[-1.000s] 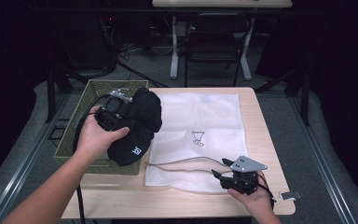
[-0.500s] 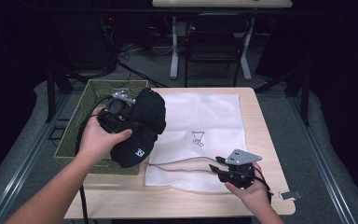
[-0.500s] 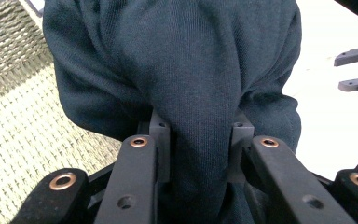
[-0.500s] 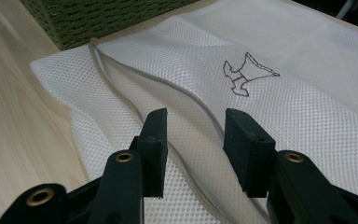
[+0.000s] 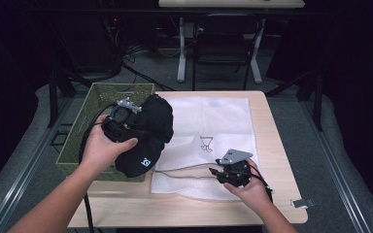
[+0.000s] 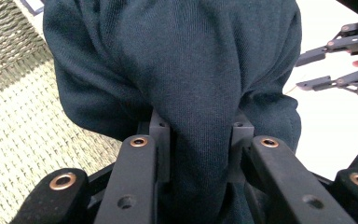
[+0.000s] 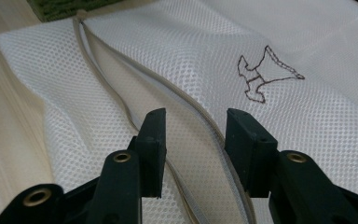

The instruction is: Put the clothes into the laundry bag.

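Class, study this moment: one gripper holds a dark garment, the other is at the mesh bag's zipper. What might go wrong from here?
1. The right gripper has its jaws apart astride the zipper edge of the white mesh bag; having just been closing, it may pinch both layers, so the mouth stays closed.
2. The left gripper clamps one fold of the dark garment; the hanging bulk may snag on the green basket.

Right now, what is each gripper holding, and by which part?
The left gripper is clamped on a bunched fold of the dark garment. The right gripper holds nothing; its jaws stand apart over the white mesh bag's zipper edge.
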Available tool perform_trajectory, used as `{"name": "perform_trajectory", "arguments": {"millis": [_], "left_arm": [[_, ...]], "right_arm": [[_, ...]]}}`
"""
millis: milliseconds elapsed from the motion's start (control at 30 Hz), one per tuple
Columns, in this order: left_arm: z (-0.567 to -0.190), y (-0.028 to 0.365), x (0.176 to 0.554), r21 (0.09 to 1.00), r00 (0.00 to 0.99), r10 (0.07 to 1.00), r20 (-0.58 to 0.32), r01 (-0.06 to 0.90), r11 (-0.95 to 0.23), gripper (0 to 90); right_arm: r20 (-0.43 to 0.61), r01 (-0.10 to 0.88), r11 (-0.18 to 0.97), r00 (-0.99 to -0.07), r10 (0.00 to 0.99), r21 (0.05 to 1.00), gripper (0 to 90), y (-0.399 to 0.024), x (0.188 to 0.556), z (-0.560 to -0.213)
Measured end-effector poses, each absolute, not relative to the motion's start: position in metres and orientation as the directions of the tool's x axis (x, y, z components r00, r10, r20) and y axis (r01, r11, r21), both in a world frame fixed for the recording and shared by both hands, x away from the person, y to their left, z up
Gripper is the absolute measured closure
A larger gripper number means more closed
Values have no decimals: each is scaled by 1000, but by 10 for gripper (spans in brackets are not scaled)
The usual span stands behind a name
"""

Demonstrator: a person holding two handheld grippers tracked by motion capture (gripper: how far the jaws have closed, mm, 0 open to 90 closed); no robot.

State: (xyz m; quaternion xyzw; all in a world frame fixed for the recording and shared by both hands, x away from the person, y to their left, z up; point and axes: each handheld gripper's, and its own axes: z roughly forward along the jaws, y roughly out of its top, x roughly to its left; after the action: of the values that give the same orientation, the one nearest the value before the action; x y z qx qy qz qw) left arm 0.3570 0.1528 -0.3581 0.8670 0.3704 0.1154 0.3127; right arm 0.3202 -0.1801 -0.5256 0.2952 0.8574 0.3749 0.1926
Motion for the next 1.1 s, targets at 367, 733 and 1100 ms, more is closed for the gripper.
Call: {"name": "perform_trajectory", "arguments": {"millis": [367,733,1100], "left_arm": [[-362,150,355,628,708,705,-39,567,-534,718],[-365,147,350,631,715,698,-43,561,-536,718],[-370,147,349,630,718,695,-48,561,-537,718]], "right_arm": [[-133,367,568,-745,654,737,579,-175,331,-534],[-135,364,593,-763,632,719,752,-175,335,-537],[-96,388,591,-776,623,707,850,-177,339,-538]]}}
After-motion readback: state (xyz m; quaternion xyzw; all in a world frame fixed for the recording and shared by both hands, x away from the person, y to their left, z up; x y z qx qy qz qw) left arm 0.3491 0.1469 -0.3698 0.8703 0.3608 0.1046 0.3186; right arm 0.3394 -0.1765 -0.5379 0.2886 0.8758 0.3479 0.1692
